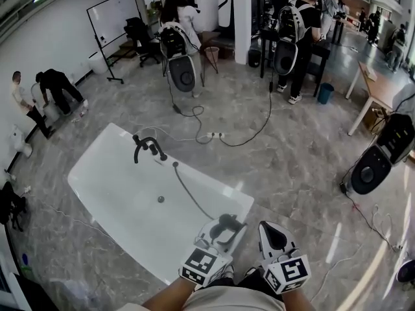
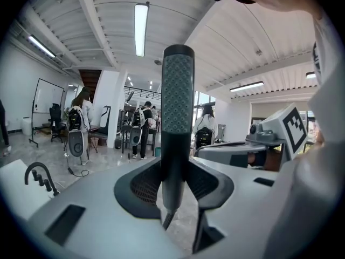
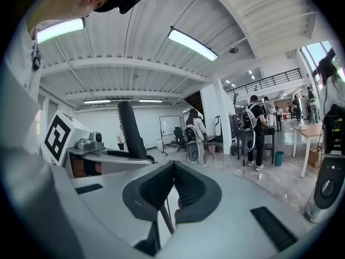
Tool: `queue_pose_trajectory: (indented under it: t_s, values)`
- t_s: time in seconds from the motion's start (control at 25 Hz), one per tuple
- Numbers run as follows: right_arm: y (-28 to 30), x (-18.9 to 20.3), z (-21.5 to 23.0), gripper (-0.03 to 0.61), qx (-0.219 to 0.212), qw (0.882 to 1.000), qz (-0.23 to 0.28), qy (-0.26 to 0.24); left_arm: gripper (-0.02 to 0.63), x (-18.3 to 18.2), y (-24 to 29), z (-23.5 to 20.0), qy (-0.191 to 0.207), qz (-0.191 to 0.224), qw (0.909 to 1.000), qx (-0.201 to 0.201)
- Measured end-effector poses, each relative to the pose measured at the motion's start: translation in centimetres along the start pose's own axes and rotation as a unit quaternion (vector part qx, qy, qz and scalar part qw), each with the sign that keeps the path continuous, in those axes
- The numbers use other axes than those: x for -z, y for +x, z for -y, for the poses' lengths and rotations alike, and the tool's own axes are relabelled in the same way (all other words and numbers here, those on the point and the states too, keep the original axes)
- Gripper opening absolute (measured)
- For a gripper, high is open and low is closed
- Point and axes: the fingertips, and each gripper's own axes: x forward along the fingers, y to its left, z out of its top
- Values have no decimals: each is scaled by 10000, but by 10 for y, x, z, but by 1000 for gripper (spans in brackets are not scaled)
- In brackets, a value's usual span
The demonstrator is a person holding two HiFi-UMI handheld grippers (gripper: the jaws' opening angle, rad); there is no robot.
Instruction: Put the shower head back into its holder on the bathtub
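Shower head (image 2: 178, 107) stands upright in the left gripper (image 2: 175, 177), clamped on its dark handle over the bathtub's (image 1: 97, 167) near corner. Its hose (image 1: 188, 190) trails back across the basin to the black faucet (image 1: 146, 146) on the far rim, where the holder probably sits. The right gripper (image 3: 172, 182) is clenched on nothing. The wand looks rigid, light and likely slick, so a low grip on the handle seems wise, as the springy hose may tug it sideways.

The dark shower head (image 2: 177, 107) stands upright in the left gripper's (image 2: 177, 172) jaws, hose (image 1: 189, 194) trailing into the white bathtub (image 1: 97, 177).
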Motion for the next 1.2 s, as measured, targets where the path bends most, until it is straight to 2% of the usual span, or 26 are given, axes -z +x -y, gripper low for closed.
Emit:
queue_pose_trajectory:
  t_s: [0.44,0.92,1.2]
  values:
    - [33,-13,43,12,-345,9993,121,63,132,-7,41,-17,36,-166,9992,-365]
    - [75,-36,161,12,-947,9954,71,111,132,-32,158,-26,-163,-192,9948,-988]
    - [82,-62,230,11,-1072,9938,272,-70,132,-54,220,-29,-312,-93,9919,-1230]
